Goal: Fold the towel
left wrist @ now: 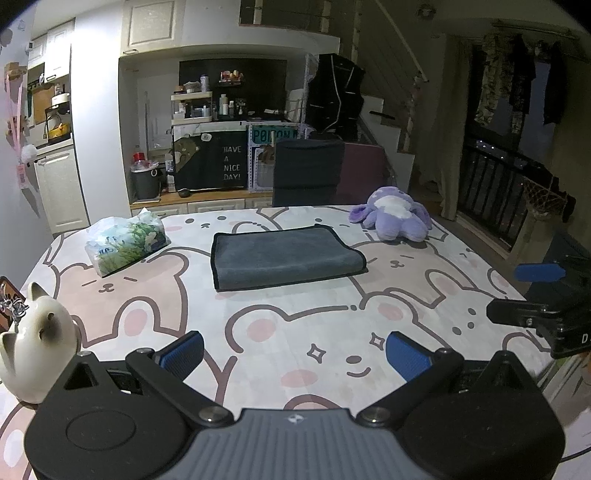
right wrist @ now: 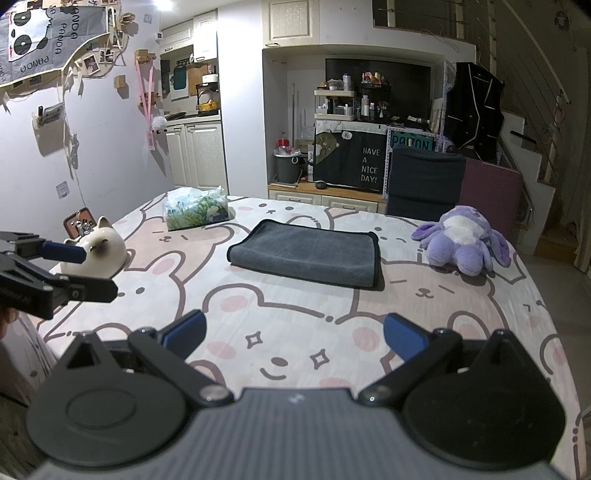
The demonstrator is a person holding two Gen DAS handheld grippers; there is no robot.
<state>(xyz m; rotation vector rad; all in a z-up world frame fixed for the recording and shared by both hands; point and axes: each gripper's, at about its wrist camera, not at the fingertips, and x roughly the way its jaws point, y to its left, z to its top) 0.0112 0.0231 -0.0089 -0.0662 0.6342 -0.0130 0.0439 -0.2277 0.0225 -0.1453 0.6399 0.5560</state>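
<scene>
Panda wall poster (right wrist: 33, 33) only in right view — folded towel (left wrist: 284, 258) untouched, both hand-held grippers (left wrist: 293, 354) (right wrist: 293, 341) agape, empty.

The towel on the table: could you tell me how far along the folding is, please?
The grey towel already lies folded into a neat, flat rectangle. Nothing is in hand: the left gripper and right gripper are open, short of it. Little seems left, at most another fold.

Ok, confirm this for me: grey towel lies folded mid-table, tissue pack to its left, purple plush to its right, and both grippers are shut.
One thing is wrong: both grippers are open, holding nothing. The left gripper shows spread fingers in the left wrist view, the right gripper likewise in the right wrist view. The towel, tissue pack and purple plush lie as stated.
</scene>
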